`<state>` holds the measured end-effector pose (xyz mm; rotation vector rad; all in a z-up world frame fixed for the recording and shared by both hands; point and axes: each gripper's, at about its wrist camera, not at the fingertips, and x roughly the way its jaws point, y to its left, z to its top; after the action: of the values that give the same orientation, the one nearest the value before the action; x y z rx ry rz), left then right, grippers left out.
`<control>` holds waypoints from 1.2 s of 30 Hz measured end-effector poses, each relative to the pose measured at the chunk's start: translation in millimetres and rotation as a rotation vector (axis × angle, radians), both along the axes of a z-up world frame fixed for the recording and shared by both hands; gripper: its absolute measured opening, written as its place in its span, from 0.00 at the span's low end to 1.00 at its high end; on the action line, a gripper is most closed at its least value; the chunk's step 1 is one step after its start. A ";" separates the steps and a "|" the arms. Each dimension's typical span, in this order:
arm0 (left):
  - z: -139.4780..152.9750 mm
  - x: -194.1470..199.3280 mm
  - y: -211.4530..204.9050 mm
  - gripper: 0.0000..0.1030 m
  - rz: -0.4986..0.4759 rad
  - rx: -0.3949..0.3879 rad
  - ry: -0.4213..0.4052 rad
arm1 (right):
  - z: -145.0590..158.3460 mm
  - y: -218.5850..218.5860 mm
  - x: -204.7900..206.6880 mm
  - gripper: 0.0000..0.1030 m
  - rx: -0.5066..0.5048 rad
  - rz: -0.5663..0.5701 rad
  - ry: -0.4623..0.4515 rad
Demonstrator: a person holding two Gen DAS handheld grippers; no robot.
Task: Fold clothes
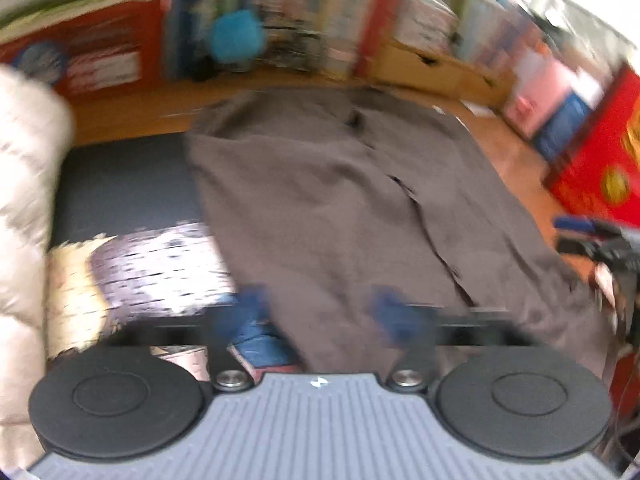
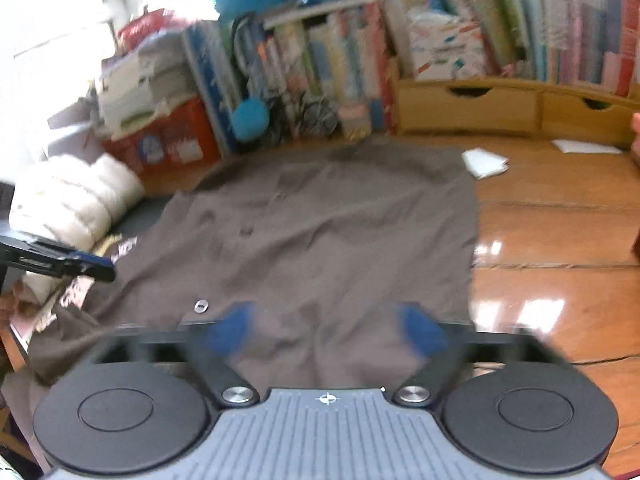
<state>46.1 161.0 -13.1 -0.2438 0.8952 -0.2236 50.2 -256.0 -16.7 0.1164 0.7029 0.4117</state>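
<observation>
A brown button-up shirt [image 1: 332, 200] lies spread flat on the wooden table, its near hem hanging over the front edge. In the right wrist view the same shirt [image 2: 320, 232] fills the middle, a button showing near its lower left. My left gripper [image 1: 320, 312] hovers open over the shirt's near left edge, blue fingertips apart, nothing between them. My right gripper [image 2: 328, 328] is open above the near hem. Each gripper shows in the other's view: the right one [image 1: 592, 236] at the far right, the left one [image 2: 72, 264] at the far left. Both views are motion-blurred.
A white puffy garment [image 2: 76, 200] lies at the left beside a dark mat [image 1: 124, 184]. Books, a red box [image 2: 168, 144] and wooden drawers [image 2: 500, 108] line the back. Folded white papers [image 2: 484, 162] lie on the bare wooden table [image 2: 560, 240] at the right.
</observation>
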 end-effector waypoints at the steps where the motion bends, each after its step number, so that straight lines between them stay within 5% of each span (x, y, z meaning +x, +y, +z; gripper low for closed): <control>1: -1.3 2.7 11.0 1.00 0.038 -0.050 0.007 | 1.5 -5.8 1.6 0.94 0.011 -0.016 0.000; 5: -16.8 20.6 51.7 1.00 0.082 -0.383 0.066 | -2.2 -28.1 11.6 0.94 0.065 -0.094 0.017; 7: -29.2 31.5 60.3 1.00 0.091 -0.482 0.109 | -11.1 -38.0 19.5 0.94 0.104 -0.140 0.055; 14: -41.5 51.2 55.5 1.00 0.083 -0.496 0.127 | -39.8 -59.8 44.4 0.94 0.229 -0.228 0.127; 20: -51.1 68.1 55.8 0.94 0.063 -0.573 0.127 | -48.3 -69.8 62.6 0.94 0.286 -0.271 0.101; 22: -54.6 71.9 54.0 0.73 0.037 -0.579 0.140 | -47.9 -59.0 63.6 0.87 0.213 -0.233 0.085; 24: -57.5 74.1 48.4 0.62 0.005 -0.576 0.147 | -47.4 -47.1 64.4 0.58 0.134 -0.192 0.069; 27: -62.0 76.2 39.7 0.39 -0.026 -0.551 0.163 | -48.2 -38.4 64.5 0.32 0.105 -0.176 0.074; 29: -66.1 77.4 36.4 0.08 -0.033 -0.538 0.186 | -48.8 -32.9 64.6 0.06 0.090 -0.167 0.078; 36: -55.0 79.7 33.8 0.00 -0.013 -0.425 0.174 | -45.1 -27.4 67.8 0.04 0.016 -0.197 0.069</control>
<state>125.8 194.7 -68.1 -0.6595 1.0158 -0.4101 118.0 -283.4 -61.8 0.2139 0.7486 0.2251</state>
